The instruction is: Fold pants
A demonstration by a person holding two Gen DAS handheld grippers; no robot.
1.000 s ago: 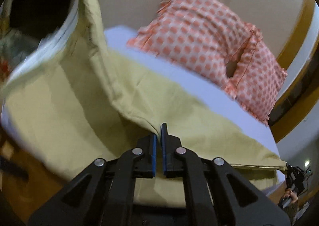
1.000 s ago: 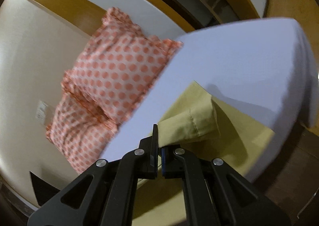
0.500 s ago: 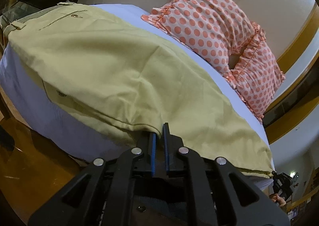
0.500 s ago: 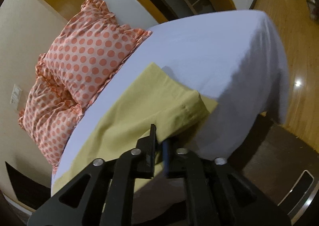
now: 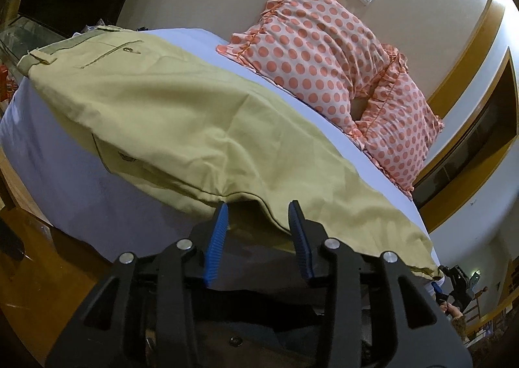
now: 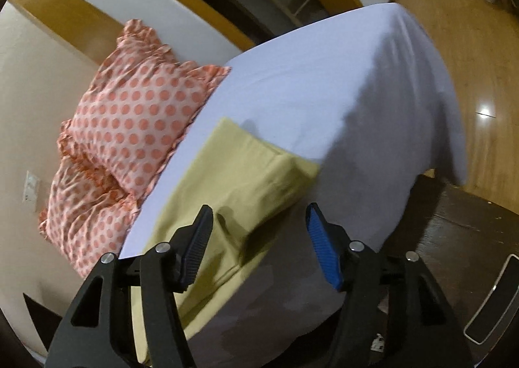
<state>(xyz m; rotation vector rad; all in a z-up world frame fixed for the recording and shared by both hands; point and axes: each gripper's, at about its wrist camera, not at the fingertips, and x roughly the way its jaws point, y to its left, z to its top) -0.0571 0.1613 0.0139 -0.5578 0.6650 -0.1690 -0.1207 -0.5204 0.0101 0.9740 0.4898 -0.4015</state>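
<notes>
Khaki-yellow pants (image 5: 194, 121) lie along the near edge of a bed with a pale lavender sheet (image 5: 65, 173), waistband and back pocket at far left, one leg folded over the other. My left gripper (image 5: 258, 215) is open at the pants' near seam edge, holding nothing. In the right wrist view the leg cuffs (image 6: 246, 173) lie on the sheet (image 6: 324, 92) near the bed's edge. My right gripper (image 6: 259, 218) is open just in front of the cuffs, empty. It shows small at the left wrist view's lower right (image 5: 454, 280).
Two orange polka-dot pillows (image 5: 324, 53) lean against the beige wall at the head of the bed, also in the right wrist view (image 6: 136, 115). Wooden floor (image 6: 470, 76) surrounds the bed. A dark cabinet with clutter (image 5: 19, 43) stands beyond the waistband.
Both grippers carried the upper leg over onto the lower one, laid it on the bed, then opened and let go of the fabric. The pants now lie flat.
</notes>
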